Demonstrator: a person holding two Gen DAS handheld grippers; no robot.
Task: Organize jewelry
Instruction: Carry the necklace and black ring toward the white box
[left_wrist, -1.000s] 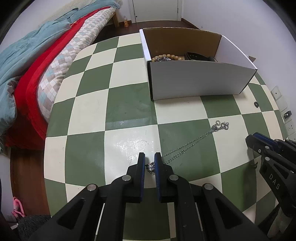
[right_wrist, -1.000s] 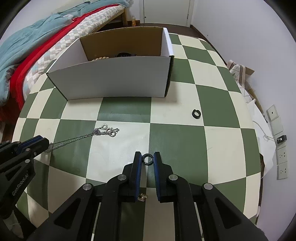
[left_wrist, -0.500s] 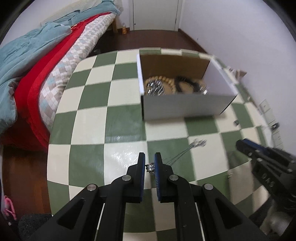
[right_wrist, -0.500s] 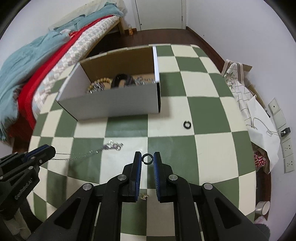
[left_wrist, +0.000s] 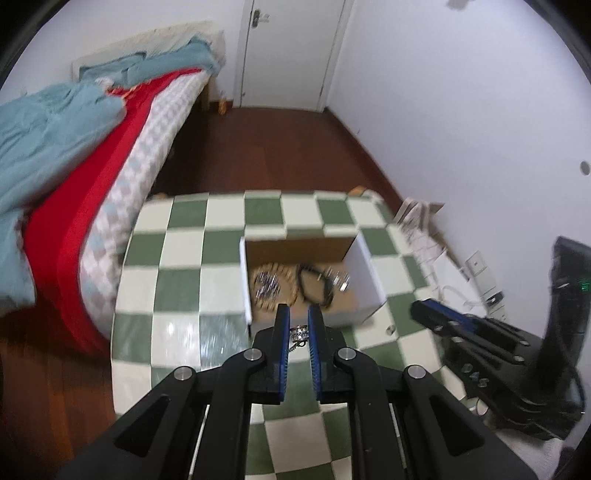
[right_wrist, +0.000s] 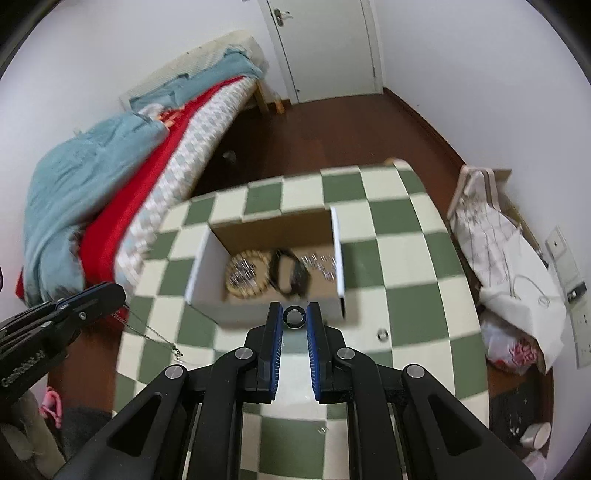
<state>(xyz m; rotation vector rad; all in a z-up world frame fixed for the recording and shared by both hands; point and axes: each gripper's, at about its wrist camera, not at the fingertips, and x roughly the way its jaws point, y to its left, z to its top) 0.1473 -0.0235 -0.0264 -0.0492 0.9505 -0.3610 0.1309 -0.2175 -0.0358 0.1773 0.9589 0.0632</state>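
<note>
Both grippers have lifted high above the box (left_wrist: 365, 314): the left gripper (left_wrist: 299, 325) pinches the necklace (left_wrist: 299, 333), the right gripper (right_wrist: 294, 318) pinches a black ring (right_wrist: 294, 317).

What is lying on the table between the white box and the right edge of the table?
In the right wrist view, one small ring lies on the checkered table, just right of the white box; otherwise that stretch is bare.
</note>
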